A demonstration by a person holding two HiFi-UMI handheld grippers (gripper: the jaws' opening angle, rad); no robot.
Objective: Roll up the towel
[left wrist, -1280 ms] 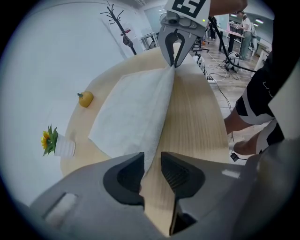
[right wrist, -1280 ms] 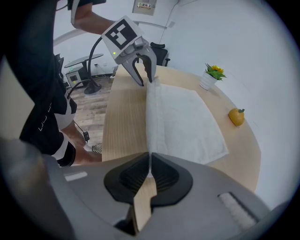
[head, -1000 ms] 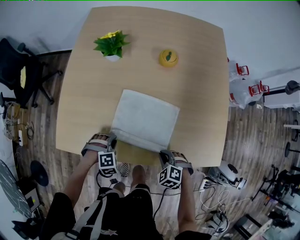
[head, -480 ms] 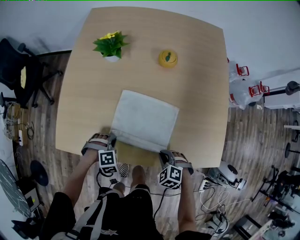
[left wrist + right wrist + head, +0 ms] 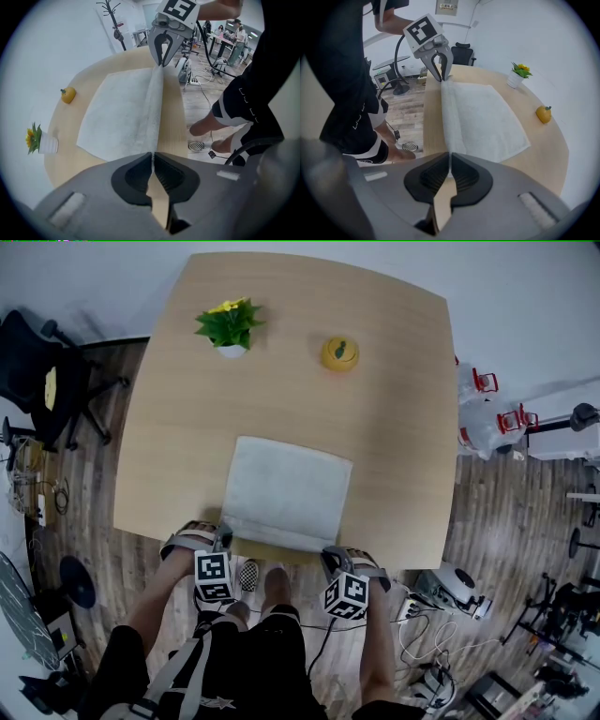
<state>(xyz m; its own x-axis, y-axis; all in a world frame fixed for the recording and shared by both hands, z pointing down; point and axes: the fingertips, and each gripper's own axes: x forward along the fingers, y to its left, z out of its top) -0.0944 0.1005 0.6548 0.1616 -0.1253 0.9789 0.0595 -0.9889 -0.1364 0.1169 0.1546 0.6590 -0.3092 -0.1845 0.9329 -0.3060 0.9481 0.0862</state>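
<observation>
Left tongs [image 5: 222,538] just closed on towel [image 5: 286,491], right tongs [image 5: 330,555] gripping it, plant [image 5: 229,324], yellow fruit [image 5: 339,352]

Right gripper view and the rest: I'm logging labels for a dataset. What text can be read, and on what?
No text is legible.
Wall sign: too small to read.
White print on the person's shorts: blurred, unreadable.
Marker cube: black-and-white pattern, no letters.

Before you, towel [image 5: 286,491] of matt nubbly cloth, table [image 5: 394,409] of smooth pale wood, floor [image 5: 506,512] of dark grainy planks.
</observation>
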